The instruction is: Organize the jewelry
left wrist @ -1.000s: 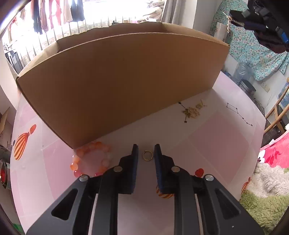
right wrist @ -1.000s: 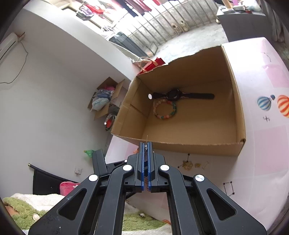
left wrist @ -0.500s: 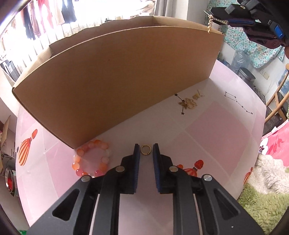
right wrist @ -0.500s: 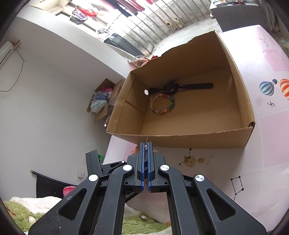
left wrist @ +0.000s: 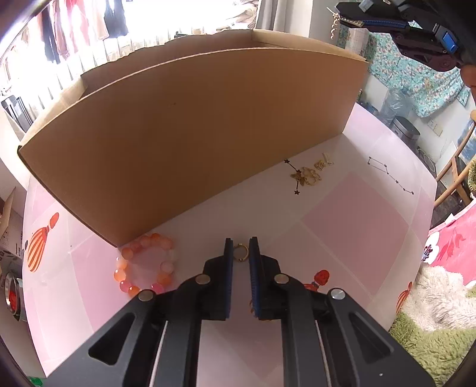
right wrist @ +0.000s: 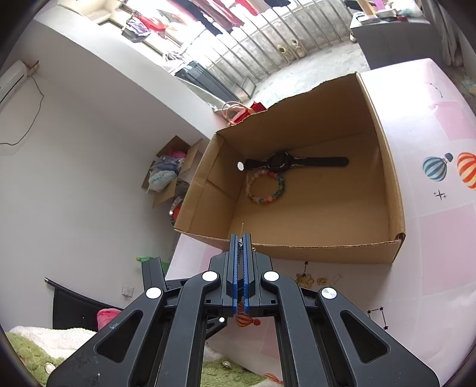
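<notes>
A small gold ring [left wrist: 241, 252] lies on the pink table [left wrist: 342, 226] just in front of the cardboard box [left wrist: 193, 134]. My left gripper [left wrist: 240, 253] has closed in on the ring, and its blue pads touch it on both sides. My right gripper [right wrist: 240, 238] is shut on a thin gold dangling piece [right wrist: 241, 230] and hovers over the box's near wall [right wrist: 327, 247]. From the left wrist view the right gripper [left wrist: 342, 16] sits high at the upper right with the chain hanging from it. A black watch [right wrist: 279, 162] and a bead bracelet [right wrist: 266, 187] lie inside the box.
An orange bead bracelet [left wrist: 142, 265] lies by the box corner, left of the left gripper. A cluster of small gold trinkets [left wrist: 309, 174] sits on the table near the box's right end. Green rug [left wrist: 431, 336] and chair lie beyond the table edge.
The left jaws narrowed around the gold ring. The right gripper, still shut on the gold piece, shifted a little nearer above the box.
</notes>
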Available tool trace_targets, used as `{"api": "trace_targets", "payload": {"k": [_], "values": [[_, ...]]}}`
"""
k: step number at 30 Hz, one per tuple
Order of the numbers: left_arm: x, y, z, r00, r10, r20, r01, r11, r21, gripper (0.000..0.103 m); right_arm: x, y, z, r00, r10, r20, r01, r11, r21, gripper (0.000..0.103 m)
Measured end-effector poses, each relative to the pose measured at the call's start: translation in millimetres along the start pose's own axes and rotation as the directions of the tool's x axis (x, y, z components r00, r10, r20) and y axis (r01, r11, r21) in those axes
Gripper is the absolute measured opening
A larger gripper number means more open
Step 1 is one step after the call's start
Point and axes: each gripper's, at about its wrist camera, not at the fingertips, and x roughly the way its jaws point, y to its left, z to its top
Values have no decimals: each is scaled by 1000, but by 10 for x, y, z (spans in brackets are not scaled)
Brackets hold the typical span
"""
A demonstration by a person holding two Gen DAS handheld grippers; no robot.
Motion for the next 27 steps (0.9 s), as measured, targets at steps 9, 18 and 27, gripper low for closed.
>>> {"api": "trace_targets", "payload": {"k": [9, 18, 27], "values": [[-765, 105, 152, 989, -55, 134, 59, 998, -19, 10, 115, 220, 337, 999, -34, -18, 31, 992, -123, 1], [-959, 579, 1325, 987, -122, 108, 134, 985, -108, 10, 1038, 111, 985, 939, -201, -280, 146, 968, -207, 1], [328, 804, 1971, 952, -227, -206, 177, 955, -238, 11, 1212, -348, 1006, 893, -303, -333, 285, 953, -103, 10]]}}
